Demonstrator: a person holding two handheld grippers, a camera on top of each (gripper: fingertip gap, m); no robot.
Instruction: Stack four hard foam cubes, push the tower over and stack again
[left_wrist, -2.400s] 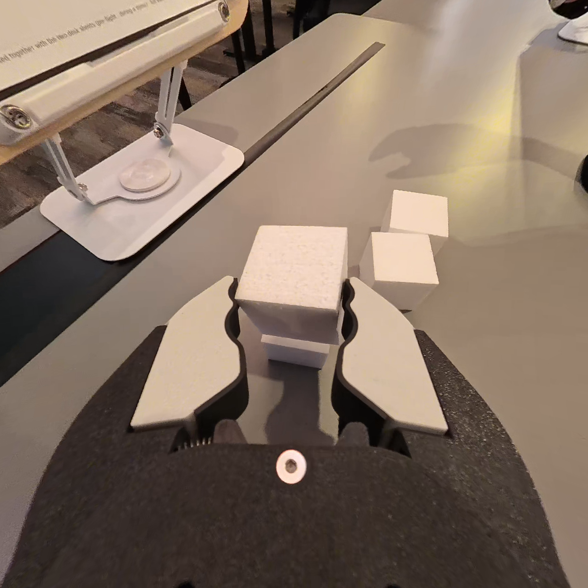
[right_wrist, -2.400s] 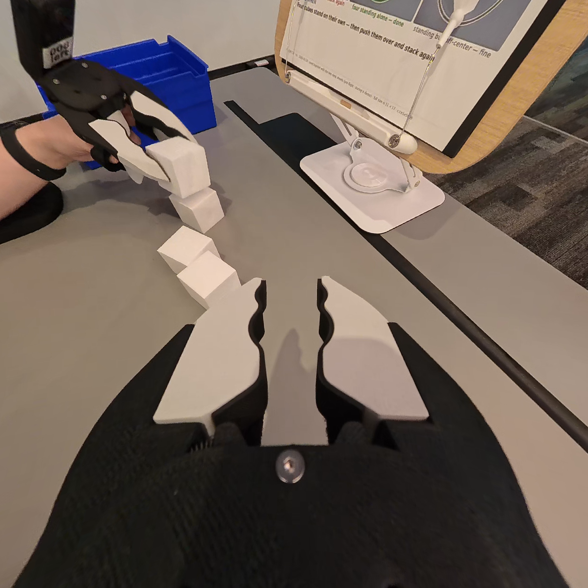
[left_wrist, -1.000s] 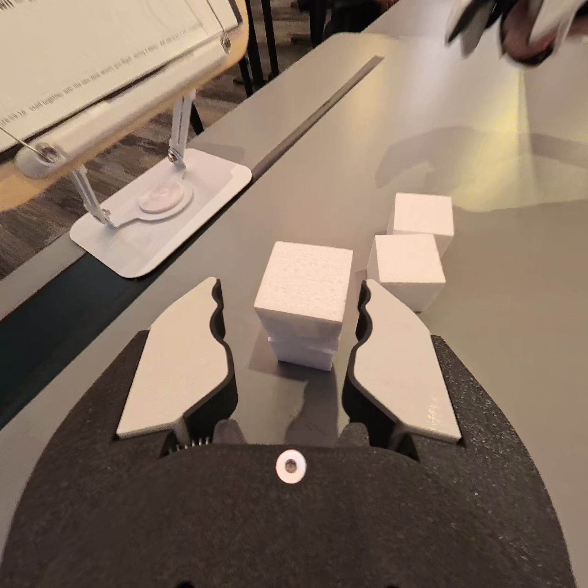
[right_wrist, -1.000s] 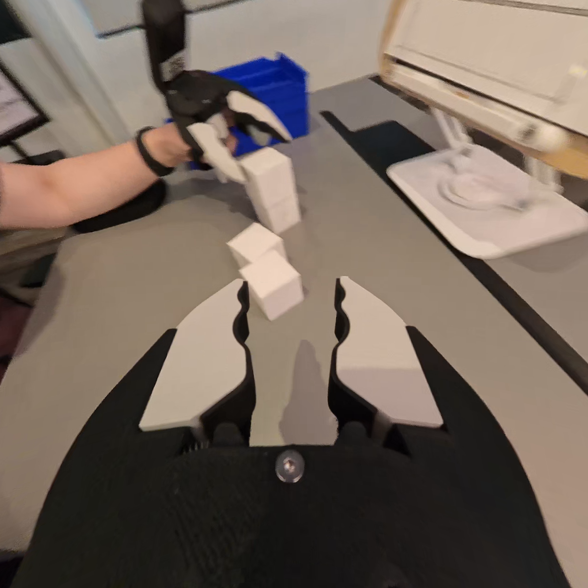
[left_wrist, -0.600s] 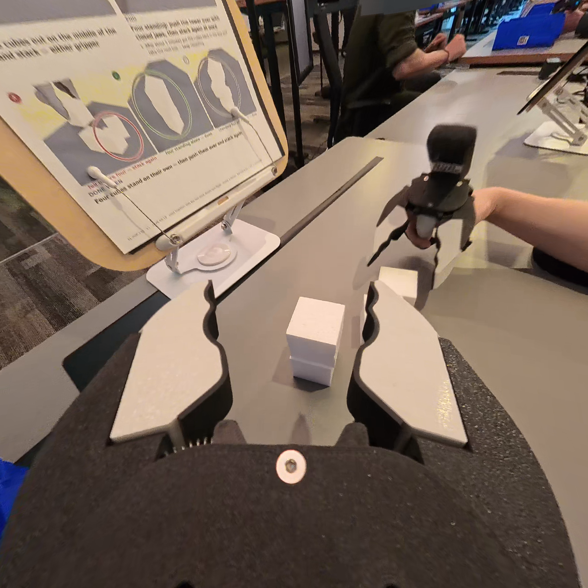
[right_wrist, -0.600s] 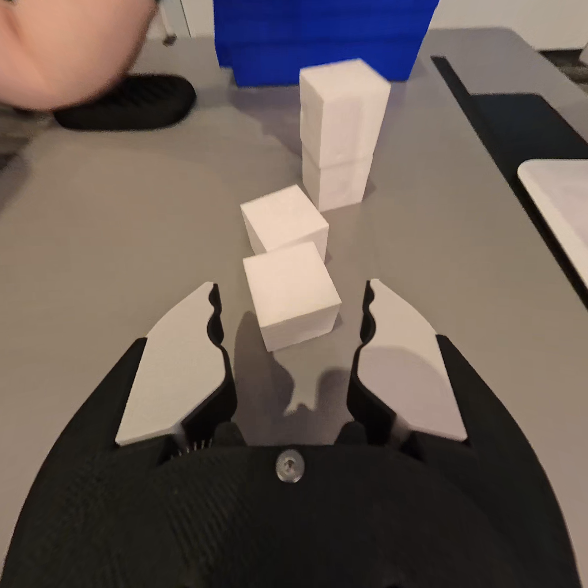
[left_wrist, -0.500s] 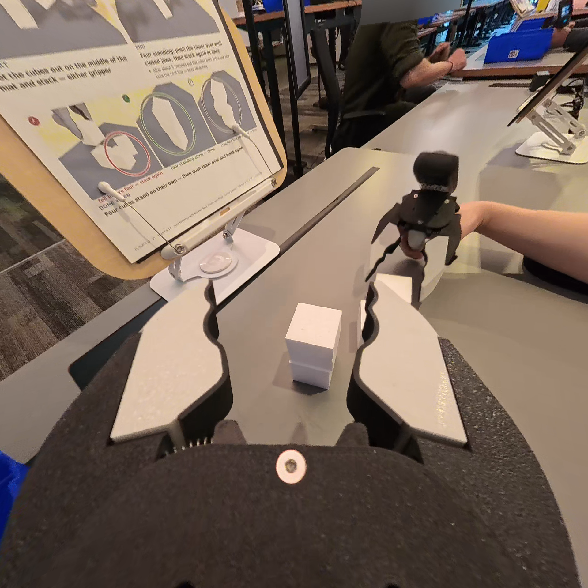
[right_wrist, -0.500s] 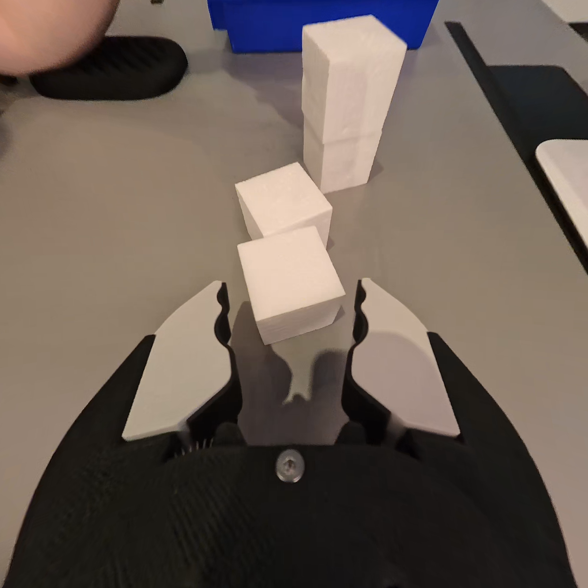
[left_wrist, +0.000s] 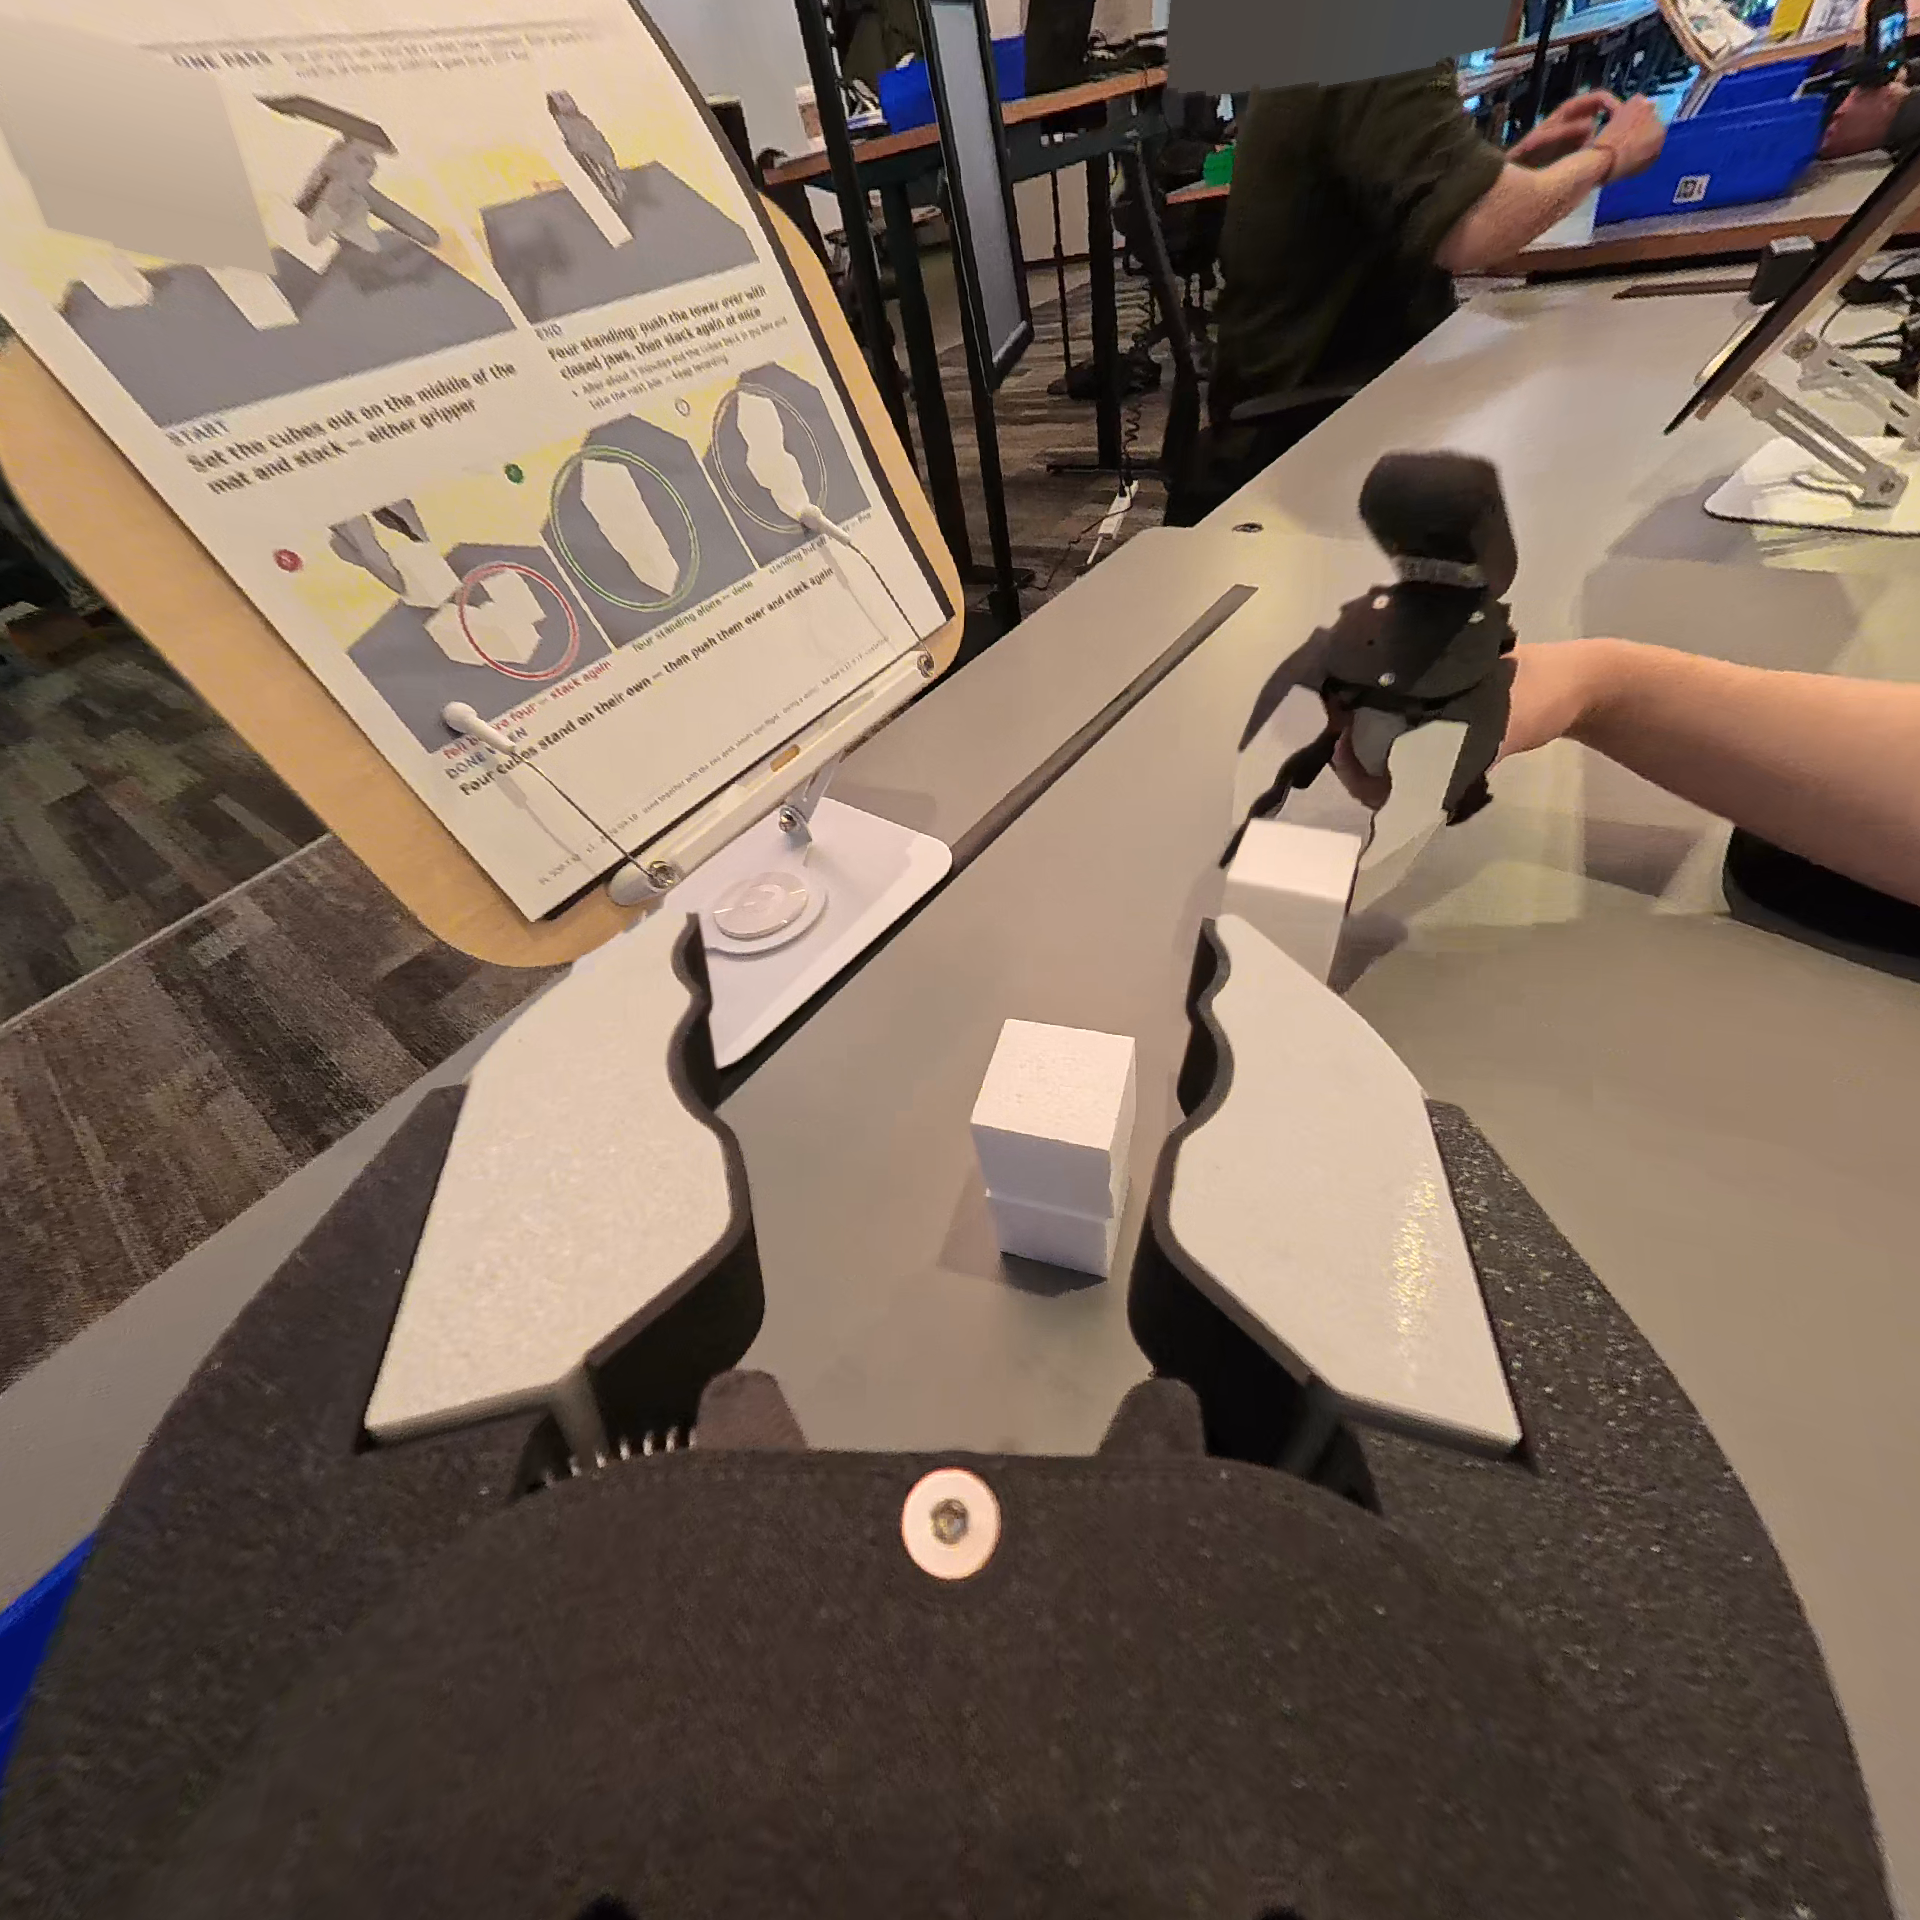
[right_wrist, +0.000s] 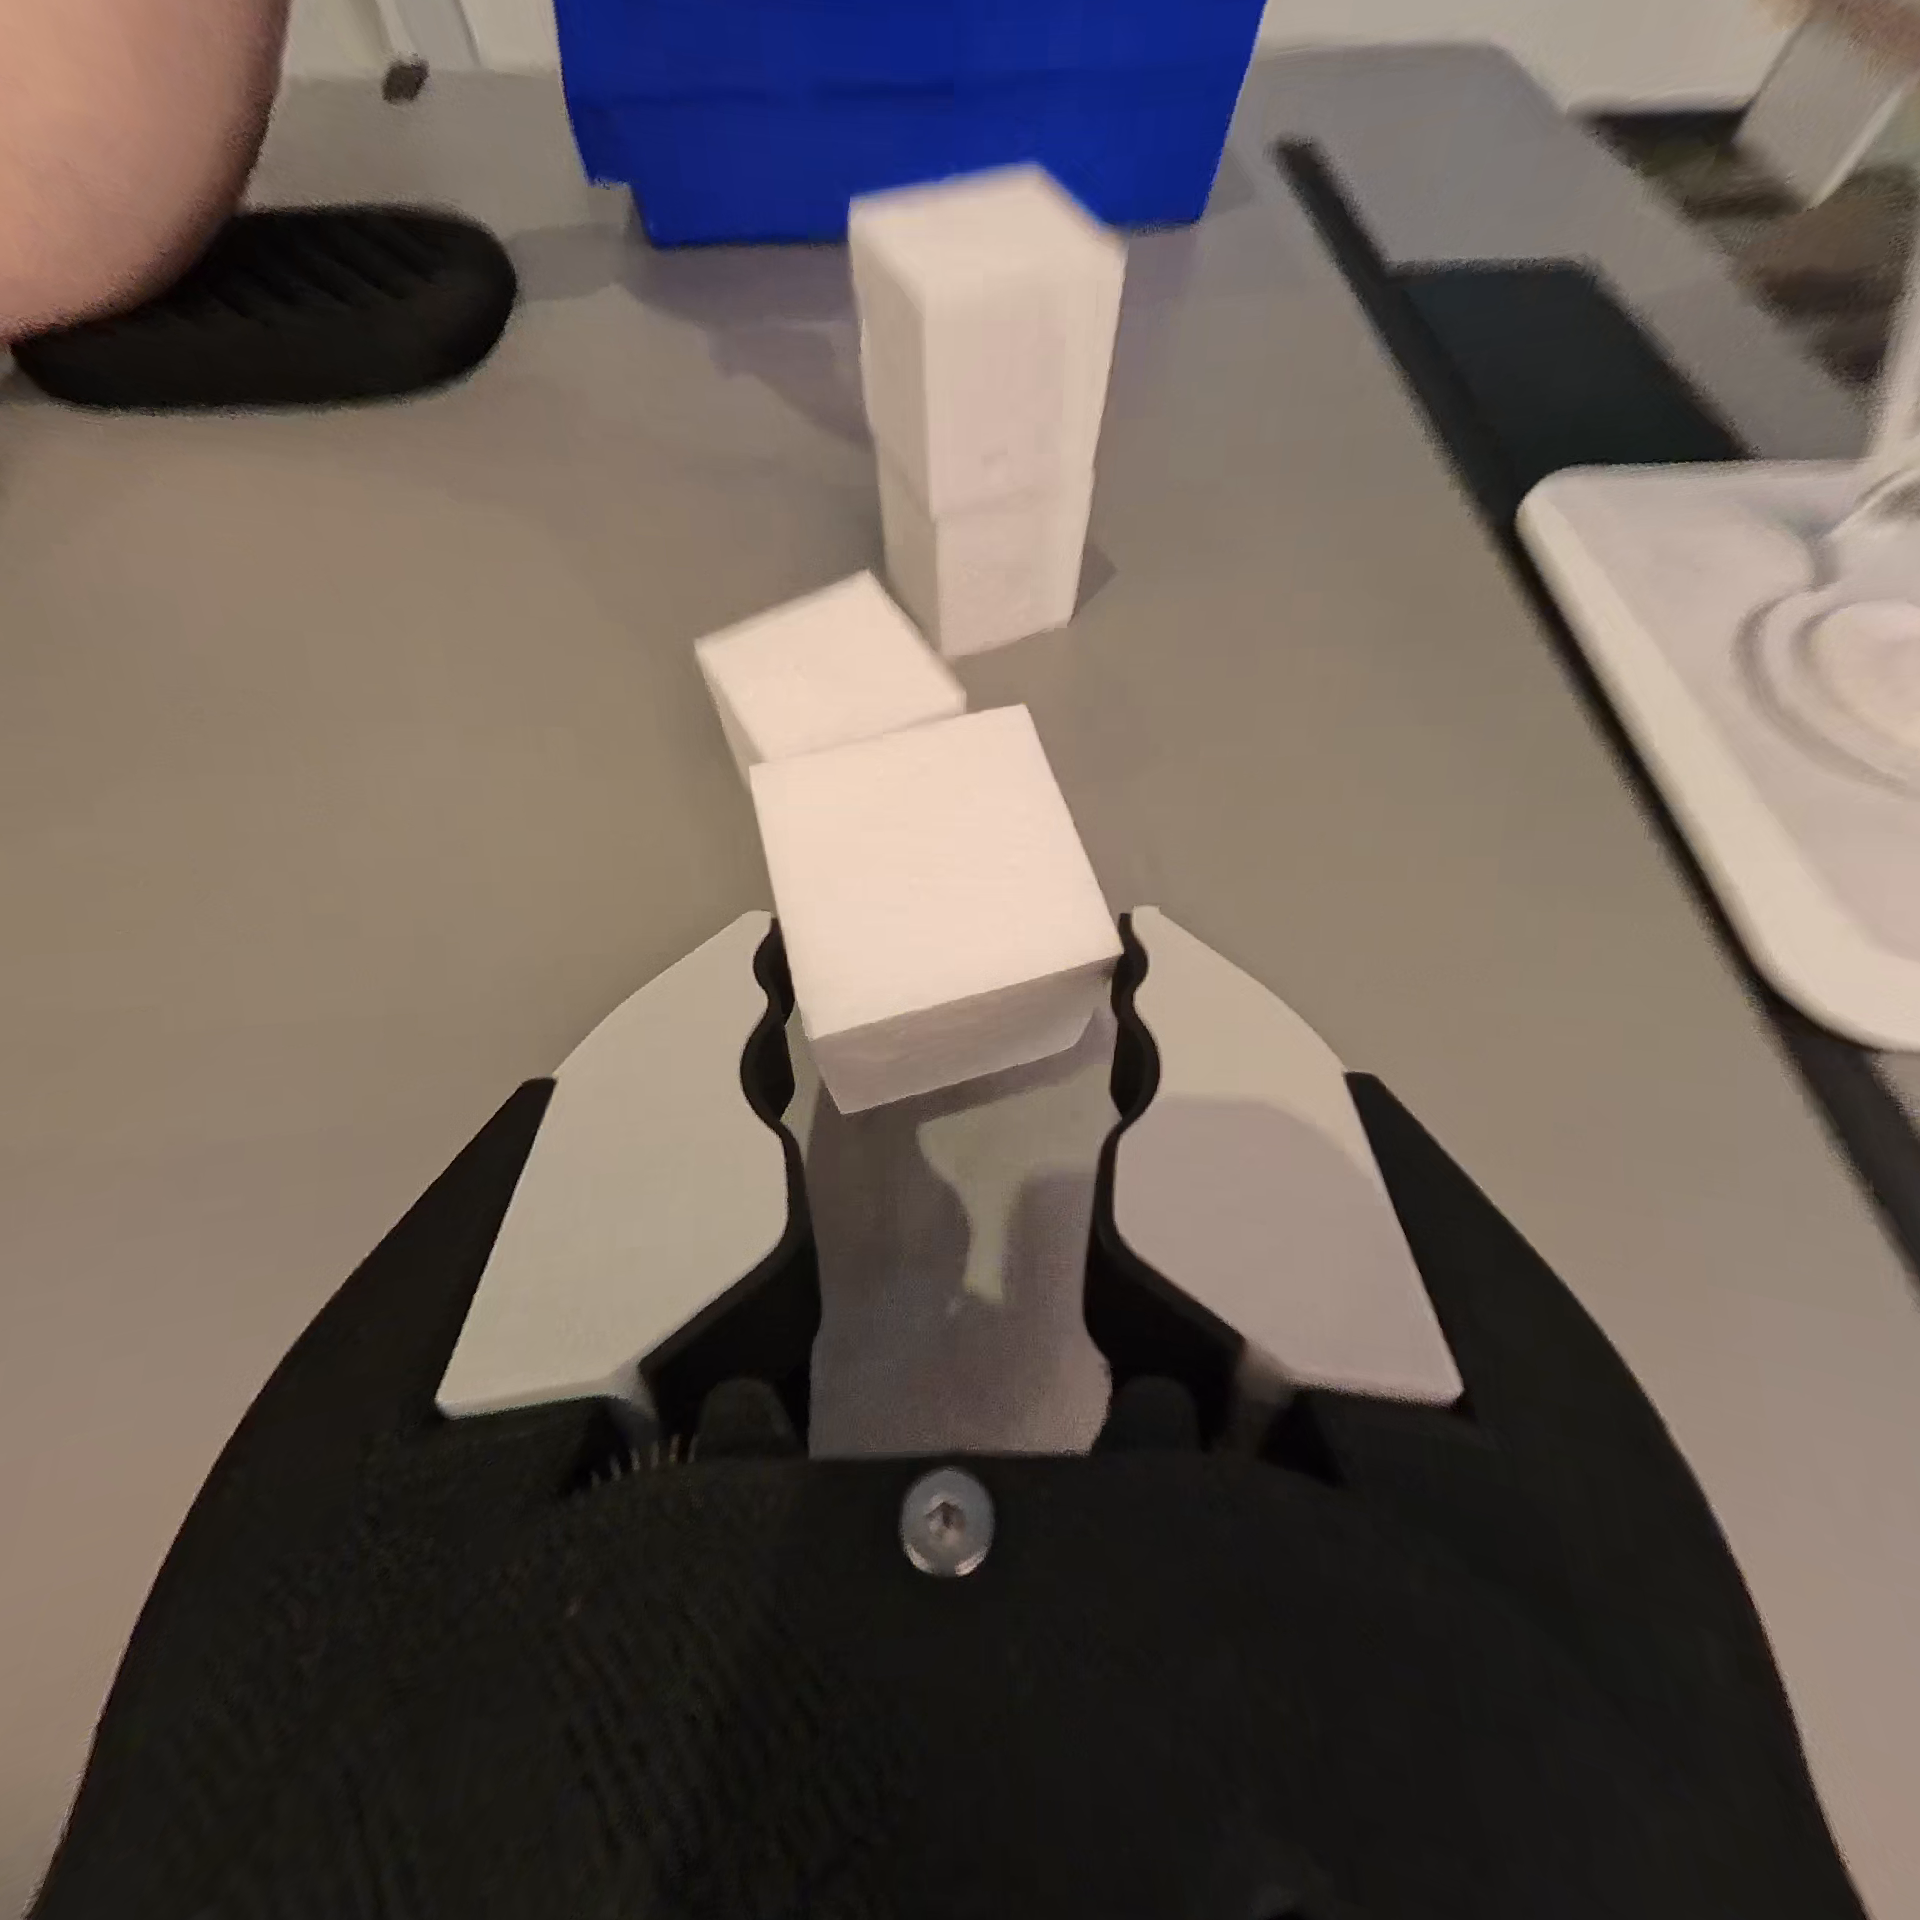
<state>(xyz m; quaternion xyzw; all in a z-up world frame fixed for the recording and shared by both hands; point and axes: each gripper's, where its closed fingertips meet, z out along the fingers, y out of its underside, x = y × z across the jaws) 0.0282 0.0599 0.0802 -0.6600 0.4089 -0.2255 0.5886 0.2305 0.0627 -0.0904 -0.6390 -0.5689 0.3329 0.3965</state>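
My right fingers (right_wrist: 940, 935) stand parted around the nearest foam cube (right_wrist: 930, 883), one on each side of it, not yet squeezing as far as I can tell; the picture is blurred there, so contact is uncertain. Just beyond that cube lies a second loose cube (right_wrist: 826, 665), and past it stands the two-cube stack (right_wrist: 982, 416) on the grey table (right_wrist: 312, 727), with the blue bin (right_wrist: 904, 104) behind the stack. My left fingers (left_wrist: 940, 997) are spread wide and empty, hanging well back from the stack (left_wrist: 1051, 1143), which shows between them. Left of the stack stands the instruction board (left_wrist: 468, 468) on its white stand. I judge the tower half built: two cubes up, two left to place, then the push and the restack.
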